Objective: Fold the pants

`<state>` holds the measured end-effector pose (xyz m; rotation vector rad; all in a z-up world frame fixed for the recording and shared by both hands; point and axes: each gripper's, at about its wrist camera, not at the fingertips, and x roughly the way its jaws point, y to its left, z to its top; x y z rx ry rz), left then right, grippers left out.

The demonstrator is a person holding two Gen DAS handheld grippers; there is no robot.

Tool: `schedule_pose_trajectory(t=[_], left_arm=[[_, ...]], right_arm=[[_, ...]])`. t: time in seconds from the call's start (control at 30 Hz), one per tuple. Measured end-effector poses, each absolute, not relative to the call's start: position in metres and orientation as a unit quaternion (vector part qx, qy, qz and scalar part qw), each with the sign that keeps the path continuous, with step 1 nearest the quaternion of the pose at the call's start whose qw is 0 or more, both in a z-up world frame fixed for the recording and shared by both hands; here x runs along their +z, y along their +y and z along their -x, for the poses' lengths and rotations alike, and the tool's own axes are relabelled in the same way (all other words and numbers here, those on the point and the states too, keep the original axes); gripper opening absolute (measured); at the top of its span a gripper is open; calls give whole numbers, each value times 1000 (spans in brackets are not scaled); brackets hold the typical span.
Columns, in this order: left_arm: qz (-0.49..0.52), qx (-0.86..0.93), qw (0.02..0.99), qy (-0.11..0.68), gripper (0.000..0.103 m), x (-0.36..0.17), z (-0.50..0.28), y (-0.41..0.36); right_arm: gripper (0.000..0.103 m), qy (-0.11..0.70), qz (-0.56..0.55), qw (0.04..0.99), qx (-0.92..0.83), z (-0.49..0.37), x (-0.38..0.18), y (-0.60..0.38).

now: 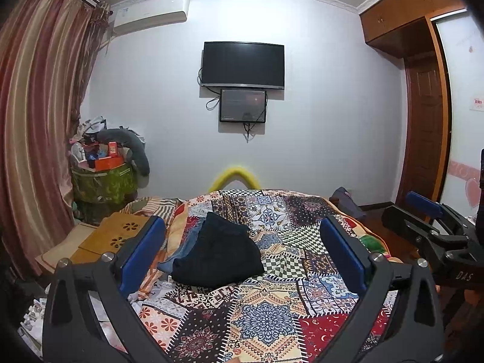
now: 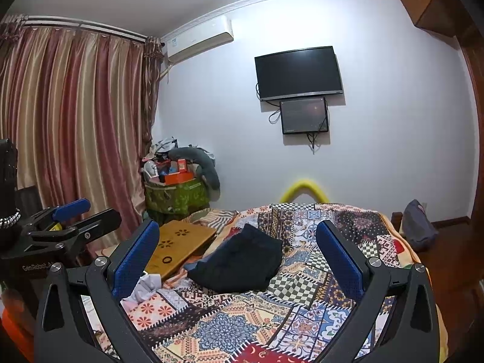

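Observation:
Dark navy pants [image 1: 219,252] lie folded in a compact pile on the patchwork quilt [image 1: 272,317], on top of folded blue jeans [image 1: 181,249]. They also show in the right wrist view [image 2: 242,263]. My left gripper [image 1: 242,242] is open and empty, held above the quilt short of the pile. My right gripper [image 2: 237,246] is open and empty, also held back from the pile. The right gripper shows at the right edge of the left wrist view [image 1: 423,211], and the left gripper at the left edge of the right wrist view [image 2: 72,211].
A wooden lap tray [image 2: 178,246] lies on the bed's left side beside crumpled light cloth [image 2: 145,287]. A cluttered green bin [image 2: 177,196] stands by the curtain [image 2: 75,121]. A grey bag [image 2: 419,225] sits right of the bed. A TV [image 2: 298,74] hangs on the far wall.

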<state>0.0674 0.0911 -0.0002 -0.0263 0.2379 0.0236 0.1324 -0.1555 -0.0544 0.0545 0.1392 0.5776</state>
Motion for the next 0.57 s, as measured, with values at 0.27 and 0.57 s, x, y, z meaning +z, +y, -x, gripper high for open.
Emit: schedule_pose_trajectory(t=[0.27,0.57], left_arm=[[7,10,993,117,103,-1,-66,87],[6,12,993,117,103,-1,-63,87]], right_arm=[[103,68,-27,957,282,-131,-55,-154],[103,71,-24,957,280,-131,-55,-149]])
